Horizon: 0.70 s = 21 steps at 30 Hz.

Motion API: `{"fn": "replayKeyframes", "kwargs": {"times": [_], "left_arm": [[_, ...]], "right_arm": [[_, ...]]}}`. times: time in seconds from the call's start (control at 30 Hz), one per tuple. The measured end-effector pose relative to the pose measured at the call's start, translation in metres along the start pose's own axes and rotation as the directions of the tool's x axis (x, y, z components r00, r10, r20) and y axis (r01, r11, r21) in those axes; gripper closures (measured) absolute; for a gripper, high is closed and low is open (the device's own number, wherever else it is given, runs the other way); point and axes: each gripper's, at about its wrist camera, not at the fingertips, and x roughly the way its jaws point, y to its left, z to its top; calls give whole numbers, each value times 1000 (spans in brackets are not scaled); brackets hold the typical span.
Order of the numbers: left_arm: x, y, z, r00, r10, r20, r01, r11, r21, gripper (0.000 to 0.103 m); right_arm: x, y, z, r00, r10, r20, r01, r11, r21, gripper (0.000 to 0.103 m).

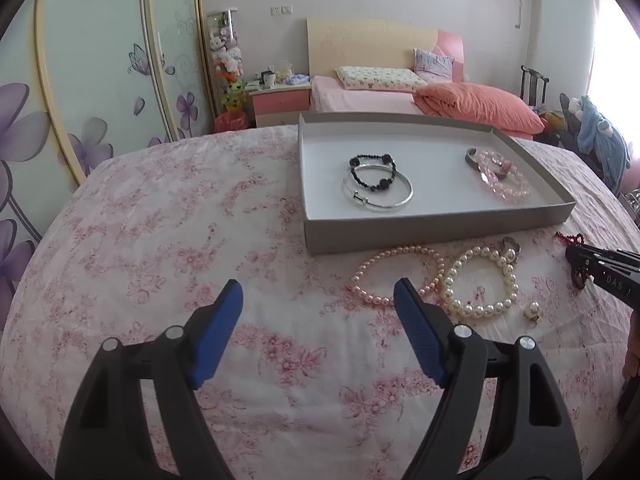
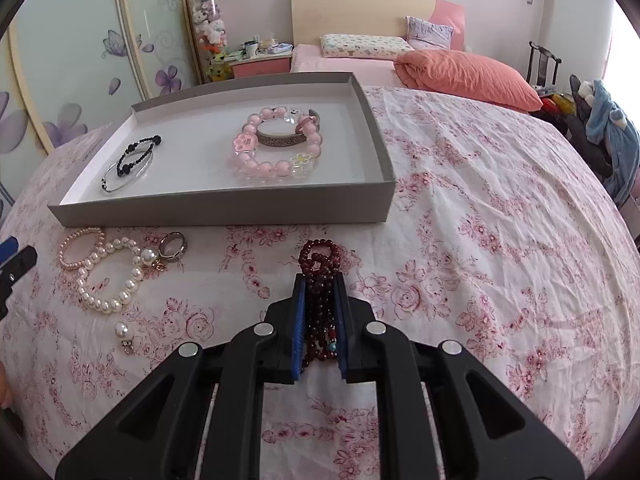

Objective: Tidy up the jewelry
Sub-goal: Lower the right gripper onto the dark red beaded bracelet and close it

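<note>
My right gripper (image 2: 320,284) is shut on a dark red bead strand (image 2: 320,264) lying on the flowered cloth just in front of the grey tray (image 2: 224,210). The tray holds a black bead bracelet (image 2: 138,152), a silver bangle (image 2: 126,178), a pink bead bracelet (image 2: 276,146) and a metal cuff (image 2: 280,138). My left gripper (image 1: 318,292) is open and empty above the cloth. To its right lie a pink pearl bracelet (image 1: 394,274) and a white pearl bracelet (image 1: 480,280). The right gripper's tip (image 1: 600,270) shows at the far right of the left wrist view.
A ring (image 2: 173,245), a large pearl earring (image 2: 150,258) and a small pearl earring (image 2: 123,332) lie on the cloth near the pearl bracelets. The round table's far edge lies behind the tray. A bed (image 1: 360,96) and wardrobe stand beyond.
</note>
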Motion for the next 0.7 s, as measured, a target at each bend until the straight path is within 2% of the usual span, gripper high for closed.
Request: {"fn": "replayKeyframes", "kwargs": {"times": [0.23, 0.3, 0.37, 0.43, 0.53, 0.6, 0.7], "left_arm": [[14, -23, -2, 999, -12, -51, 18, 994, 109, 27], [20, -29, 0, 998, -7, -64, 15, 991, 134, 30], [26, -29, 3, 997, -6, -78, 16, 992, 127, 35], [29, -23, 8, 996, -28, -82, 34, 996, 77, 36], [37, -17, 16, 996, -32, -87, 35, 999, 31, 47], [44, -18, 19, 995, -17, -103, 21, 999, 36, 59], [50, -23, 19, 993, -9, -114, 16, 998, 54, 67]], "right_arm": [[2, 1, 1, 1000, 20, -1, -20, 1000, 7, 89], [1, 0, 0, 1000, 30, -1, -30, 999, 14, 89], [1, -2, -1, 999, 35, -1, -35, 999, 18, 89], [1, -2, 0, 999, 40, -1, -39, 999, 20, 89], [0, -3, 0, 999, 44, -1, -44, 999, 22, 89], [0, -3, 0, 999, 48, -1, -48, 999, 22, 89], [0, -5, 0, 998, 56, 0, -56, 998, 28, 89]]}}
